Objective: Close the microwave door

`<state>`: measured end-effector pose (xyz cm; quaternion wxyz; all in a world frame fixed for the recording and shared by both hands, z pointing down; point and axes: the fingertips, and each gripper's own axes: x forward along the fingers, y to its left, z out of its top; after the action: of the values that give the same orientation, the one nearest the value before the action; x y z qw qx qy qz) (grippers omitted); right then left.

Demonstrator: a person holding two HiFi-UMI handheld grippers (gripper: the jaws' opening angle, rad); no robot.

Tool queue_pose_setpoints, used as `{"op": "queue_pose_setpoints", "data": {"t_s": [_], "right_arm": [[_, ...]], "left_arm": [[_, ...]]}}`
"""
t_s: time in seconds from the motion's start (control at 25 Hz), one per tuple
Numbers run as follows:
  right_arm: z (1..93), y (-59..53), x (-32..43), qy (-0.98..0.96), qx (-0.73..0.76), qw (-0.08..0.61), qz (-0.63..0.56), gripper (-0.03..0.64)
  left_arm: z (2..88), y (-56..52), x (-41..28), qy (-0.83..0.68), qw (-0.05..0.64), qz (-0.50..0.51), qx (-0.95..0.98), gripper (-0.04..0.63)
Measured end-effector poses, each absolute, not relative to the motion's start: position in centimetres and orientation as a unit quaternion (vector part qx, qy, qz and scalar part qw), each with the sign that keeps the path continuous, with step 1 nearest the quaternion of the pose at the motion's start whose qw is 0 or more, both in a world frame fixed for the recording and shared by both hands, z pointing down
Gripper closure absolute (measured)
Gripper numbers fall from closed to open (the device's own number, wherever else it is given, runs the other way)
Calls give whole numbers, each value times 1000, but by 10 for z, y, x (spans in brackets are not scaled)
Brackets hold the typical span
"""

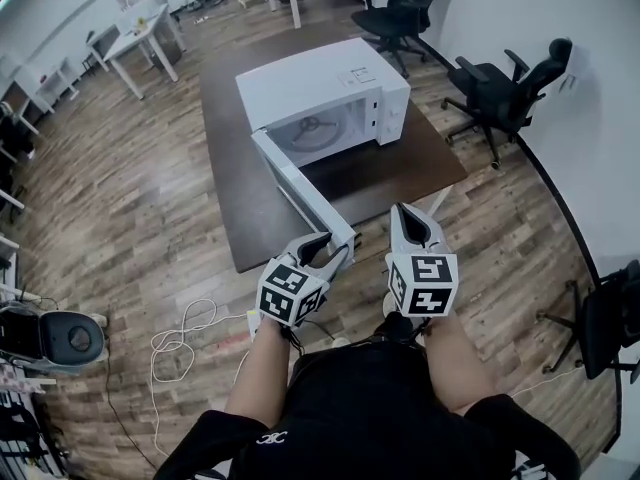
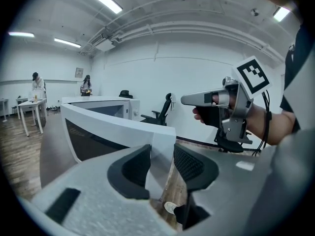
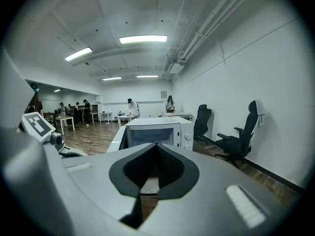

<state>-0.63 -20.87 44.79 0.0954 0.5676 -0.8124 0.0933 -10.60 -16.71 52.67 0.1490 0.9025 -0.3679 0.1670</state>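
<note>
Where ribbed jaws clamp, door (image 2: 118, 127) is smooth.

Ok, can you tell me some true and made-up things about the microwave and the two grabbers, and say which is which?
1. The microwave door is shut. False: it stands open, swung out toward the person.
2. The left gripper has the door's free edge between its jaws. True.
3. The right gripper grips the door too. False: its jaws are together with nothing between them.
4. The microwave is white. True.
5. The office chairs near the wall are red. False: they are black.
</note>
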Motion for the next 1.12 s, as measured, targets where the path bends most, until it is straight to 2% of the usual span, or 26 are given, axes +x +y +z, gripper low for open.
{"op": "queue_pose_setpoints", "data": {"t_s": [0.52,1.12], "right_arm": [[454,-237,57,-785,603,89,110,607],[453,-327,114,-793,592,80,118,607]], "left_arm": [[527,-225,-50,-442,165,156,868,436],[526,-324,3,-512,186,149,825,433]]}}
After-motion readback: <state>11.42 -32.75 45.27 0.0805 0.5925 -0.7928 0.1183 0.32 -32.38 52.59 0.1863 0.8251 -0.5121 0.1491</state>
